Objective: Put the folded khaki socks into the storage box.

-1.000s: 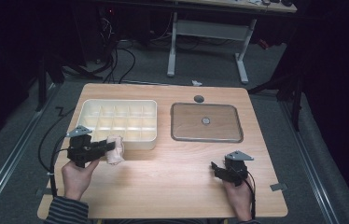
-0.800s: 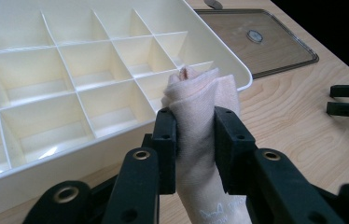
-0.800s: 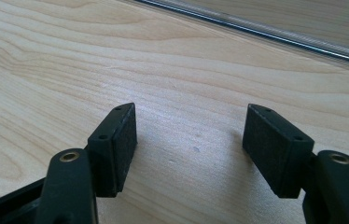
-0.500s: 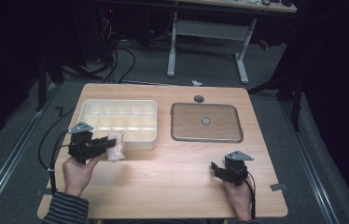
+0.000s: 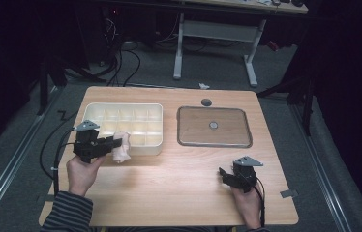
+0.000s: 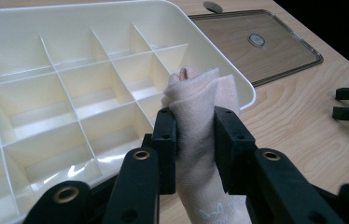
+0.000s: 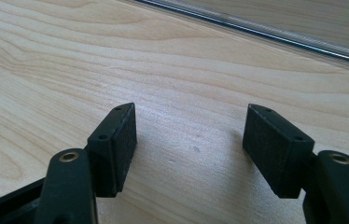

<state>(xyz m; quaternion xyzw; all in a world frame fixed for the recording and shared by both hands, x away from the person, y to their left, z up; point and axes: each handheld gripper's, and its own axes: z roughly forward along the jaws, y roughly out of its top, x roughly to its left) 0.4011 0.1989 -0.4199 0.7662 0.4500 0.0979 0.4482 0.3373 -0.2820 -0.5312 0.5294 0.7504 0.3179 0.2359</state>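
A rolled pale pink cloth is pinched between the two black pads of my left gripper, which is shut on it. In the high view the left gripper holds the pink cloth just at the front edge of the cream divided tray. The cloth's tip hangs over the cream tray's near right corner compartment. My right gripper rests low over the bare wood at the front right, open, with nothing between its pads. In its own view the right gripper shows only table grain between the jaws.
A flat clear lid with a small round knob lies right of the tray. A small dark disc sits behind it. Cables trail off the table's left side. A desk frame stands on the floor beyond.
My left gripper with the cloth has shifted slightly up and toward the tray's front edge. The right gripper has stayed put.
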